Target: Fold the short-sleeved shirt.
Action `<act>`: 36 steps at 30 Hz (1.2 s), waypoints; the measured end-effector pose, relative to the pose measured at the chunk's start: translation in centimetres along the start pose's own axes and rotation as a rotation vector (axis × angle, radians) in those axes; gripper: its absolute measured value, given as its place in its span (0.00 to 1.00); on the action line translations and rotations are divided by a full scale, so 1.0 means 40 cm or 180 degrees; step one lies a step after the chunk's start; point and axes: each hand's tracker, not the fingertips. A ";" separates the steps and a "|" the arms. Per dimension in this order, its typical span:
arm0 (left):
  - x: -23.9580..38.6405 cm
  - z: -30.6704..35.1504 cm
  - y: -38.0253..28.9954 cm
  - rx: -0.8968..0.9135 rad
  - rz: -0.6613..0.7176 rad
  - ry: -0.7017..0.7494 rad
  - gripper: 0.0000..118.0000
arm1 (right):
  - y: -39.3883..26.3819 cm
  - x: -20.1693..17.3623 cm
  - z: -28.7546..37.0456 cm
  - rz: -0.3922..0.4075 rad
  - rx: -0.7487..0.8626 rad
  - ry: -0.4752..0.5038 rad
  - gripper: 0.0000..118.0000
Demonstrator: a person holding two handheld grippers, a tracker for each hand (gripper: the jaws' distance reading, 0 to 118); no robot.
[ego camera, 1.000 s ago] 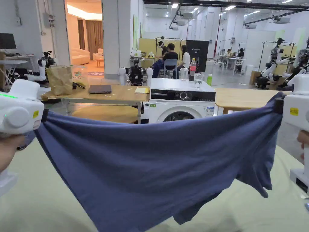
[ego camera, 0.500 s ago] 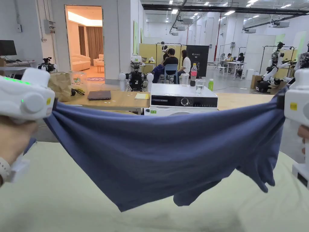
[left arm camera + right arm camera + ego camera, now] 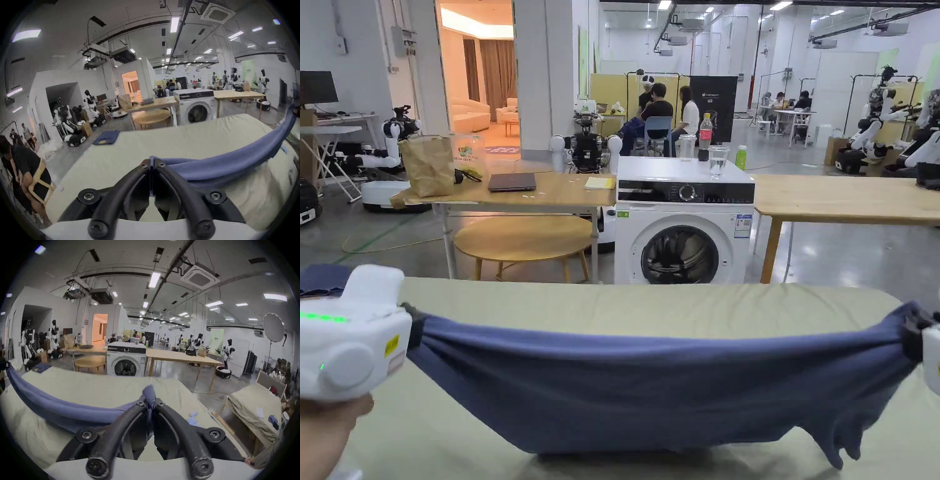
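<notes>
Now | shirt [image 3: 650,400] taut, lower edge on table [image 3: 650,306] | both hand-held grippers clamped

Head view: looks forward from above my table [image 3: 650,306]. Both gripper views: low, close over it, facing the shared washing machine [image 3: 681,228].

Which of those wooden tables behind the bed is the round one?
The low table tucked under the left long wooden table, left of the washing machine. It is round-topped and shorter; the other two tables are tall and rectangular.
</notes>
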 end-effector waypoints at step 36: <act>0.286 0.276 -0.292 0.0091 0.0324 -0.0485 0.00 | -0.204 -0.384 0.382 -0.0027 0.0189 0.0746 0.00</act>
